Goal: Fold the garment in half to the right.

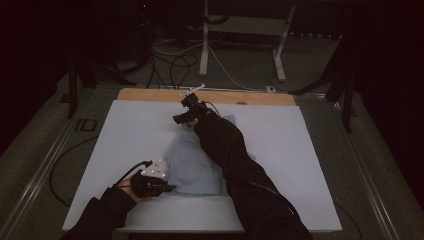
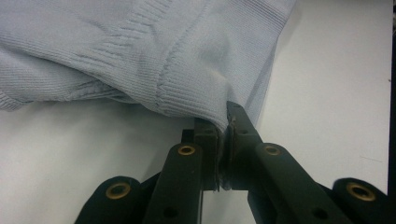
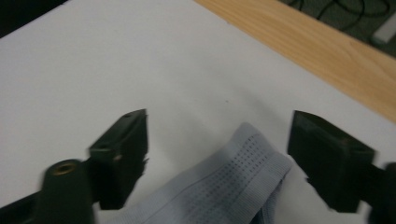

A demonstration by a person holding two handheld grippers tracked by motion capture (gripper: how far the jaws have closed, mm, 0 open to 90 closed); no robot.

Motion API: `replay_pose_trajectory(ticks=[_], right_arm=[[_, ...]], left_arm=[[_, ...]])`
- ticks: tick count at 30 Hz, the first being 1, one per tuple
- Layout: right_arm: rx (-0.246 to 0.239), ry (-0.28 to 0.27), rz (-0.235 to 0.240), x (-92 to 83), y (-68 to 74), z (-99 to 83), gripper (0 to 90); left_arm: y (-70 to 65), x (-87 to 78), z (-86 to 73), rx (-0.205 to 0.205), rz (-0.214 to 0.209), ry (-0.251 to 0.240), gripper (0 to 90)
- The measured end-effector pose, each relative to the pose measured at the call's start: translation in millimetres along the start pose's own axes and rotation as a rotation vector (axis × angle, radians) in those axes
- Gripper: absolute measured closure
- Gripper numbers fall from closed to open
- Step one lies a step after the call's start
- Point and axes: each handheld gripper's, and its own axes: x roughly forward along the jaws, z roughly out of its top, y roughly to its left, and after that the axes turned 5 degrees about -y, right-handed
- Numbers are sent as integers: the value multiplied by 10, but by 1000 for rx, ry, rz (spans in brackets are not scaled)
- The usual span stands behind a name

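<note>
A pale blue knitted garment point(image 1: 195, 162) lies crumpled on the white table sheet point(image 1: 125, 130). My left gripper point(image 1: 167, 187) is at the garment's near left corner; in the left gripper view its jaws are shut on a ribbed hem point(image 2: 196, 100) of the knit, my left gripper point(image 2: 225, 140) pinching the fabric. My right gripper point(image 1: 180, 118) is at the garment's far end. In the right gripper view my right gripper point(image 3: 217, 149) stands open, and a ribbed end of the garment point(image 3: 238, 175) lies between the pads without touching them.
A wooden table edge point(image 1: 205, 96) runs along the far side of the white sheet. Beyond it, cables point(image 1: 172, 65) and a white stand's legs point(image 1: 204, 50) are on the dark floor. Bare sheet point(image 1: 300, 150) spreads on the right.
</note>
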Motion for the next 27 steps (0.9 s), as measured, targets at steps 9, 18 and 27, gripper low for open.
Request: replay_pose_trajectory(ticks=[9, 18, 27], right_arm=[[-14, 92, -43, 232, -41, -7, 381], [-57, 157, -78, 451, -42, -27, 489], [-77, 209, -104, 565, -46, -89, 622]], left_arm=[[-19, -19, 24, 17, -17, -6, 867], [-15, -22, 21, 14, -17, -11, 867], [-17, -19, 22, 15, -16, -11, 867]])
